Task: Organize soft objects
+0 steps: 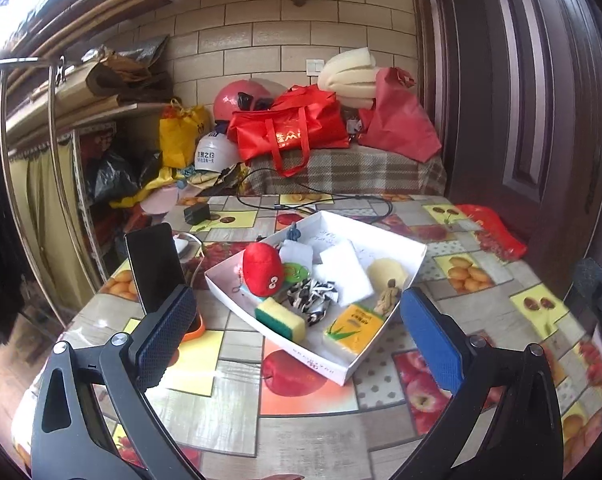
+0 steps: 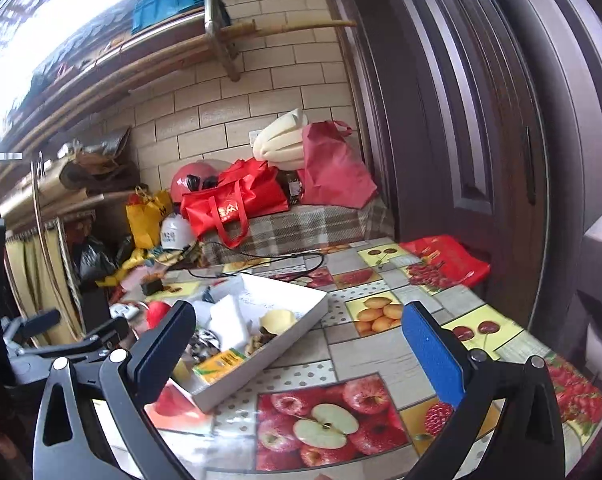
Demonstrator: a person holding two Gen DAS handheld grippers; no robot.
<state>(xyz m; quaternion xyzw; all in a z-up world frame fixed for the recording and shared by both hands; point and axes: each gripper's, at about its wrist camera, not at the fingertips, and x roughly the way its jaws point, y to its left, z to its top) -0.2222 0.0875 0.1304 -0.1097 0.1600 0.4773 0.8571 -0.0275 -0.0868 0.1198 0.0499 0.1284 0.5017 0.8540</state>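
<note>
Fruit-patterned tabletop (image 1: 313,396) seen from two gripper-mounted cameras, with a shallow white cardboard tray (image 1: 415,258) set at an angle near its middle. Inside the tray: red plush toy with cartoon eyes (image 1: 263,268) at the left end, yellow-and-green scouring sponge (image 1: 280,318) against the near wall, black-and-white patterned cloth (image 1: 311,298) just beside it, white foam block (image 1: 347,272) in the centre, round pale yellow sponge (image 1: 387,270) toward the far right, yellow tissue packet (image 1: 353,326) at the near right corner, small brown figurine (image 1: 387,294) touching the packet's far edge. Left gripper (image 1: 297,330) spread wide and empty, hovering in front of the tray, blue pads framing its near half. Right gripper (image 2: 299,344) likewise wide apart with nothing between its fingers, positioned to the right of the tray over bare tabletop; tray (image 2: 285,322) visible past its left finger. Dark phone (image 1: 155,266) propped upright at the tabletop's left edge. Black cable (image 1: 313,196) looping across the far side. Beyond the tabletop, a plaid-covered surface piled with a red tote bag (image 1: 293,128), a pink helmet (image 1: 235,100) and a white helmet (image 1: 215,154).
</note>
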